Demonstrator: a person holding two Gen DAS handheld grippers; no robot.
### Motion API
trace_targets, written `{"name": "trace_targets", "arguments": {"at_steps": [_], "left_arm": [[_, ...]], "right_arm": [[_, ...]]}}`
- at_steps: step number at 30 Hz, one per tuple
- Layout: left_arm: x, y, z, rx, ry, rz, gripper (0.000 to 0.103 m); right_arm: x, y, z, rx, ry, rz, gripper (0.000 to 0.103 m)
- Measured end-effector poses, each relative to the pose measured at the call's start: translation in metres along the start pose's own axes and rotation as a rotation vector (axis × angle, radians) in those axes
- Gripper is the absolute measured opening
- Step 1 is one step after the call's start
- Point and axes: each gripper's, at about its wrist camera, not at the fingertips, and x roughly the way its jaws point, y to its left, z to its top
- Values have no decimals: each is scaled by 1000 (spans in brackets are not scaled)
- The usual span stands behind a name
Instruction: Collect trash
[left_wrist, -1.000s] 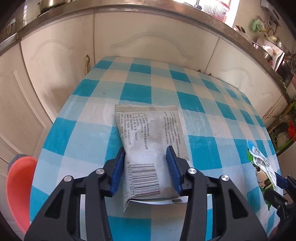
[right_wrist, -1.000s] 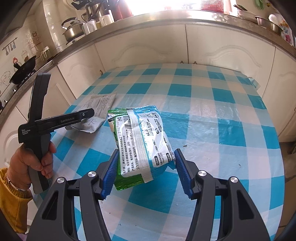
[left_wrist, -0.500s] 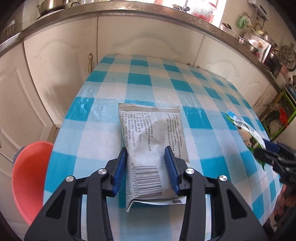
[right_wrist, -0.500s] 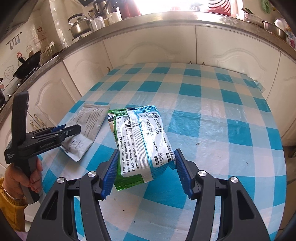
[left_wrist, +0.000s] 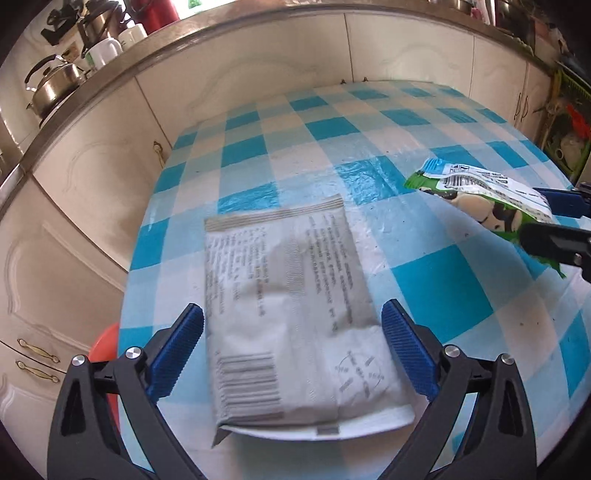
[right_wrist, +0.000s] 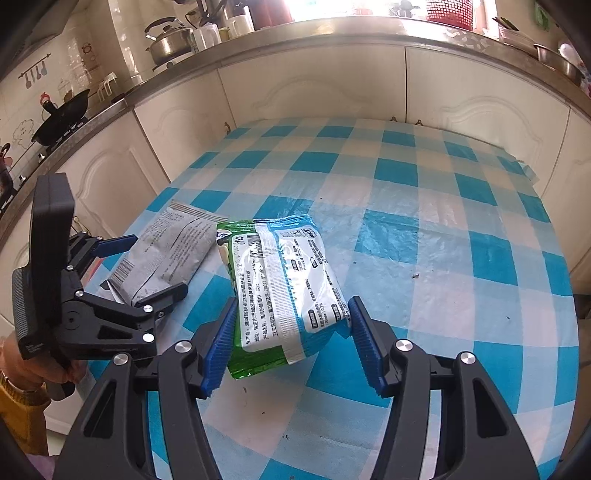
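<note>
Starting at the far left of the right wrist view, a black wok (right_wrist: 61, 123) sits on the stove and a steel kettle (right_wrist: 168, 38) stands on the long counter (right_wrist: 332, 40), with cream cabinet doors (right_wrist: 306, 85) below. In the left wrist view, a red basin (left_wrist: 105, 350) shows low down, beside the near left edge of the table (left_wrist: 369, 122) with its blue and white checked cloth.

The left gripper (left_wrist: 291, 354) is released: its blue pads (left_wrist: 177, 350) stand wide apart on either side of the grey packet (left_wrist: 291, 314) and do not touch it. This packet lies flat near the left edge of the table, with a barcode at its near end and fine printed text; it looks a little blurred.

Just to the right, the green and blue packet (right_wrist: 284, 288) lies on the cloth, shiny, with a white seam strip and a label. The right gripper (right_wrist: 291, 343) is also unclenched, its pads on both sides of the near end of this packet; I cannot tell if the left pad touches it.
</note>
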Motion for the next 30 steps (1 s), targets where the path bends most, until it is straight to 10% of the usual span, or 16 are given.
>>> {"name": "trace_targets", "arguments": {"at_steps": [13, 30], "left_arm": [[-7, -1, -2, -89, -64, -83, 49], [-18, 62, -29, -328, -115, -233, 28]], "right_arm": [[6, -1, -3, 18, 19, 18, 60], [18, 18, 2, -9, 47, 60, 60]]}}
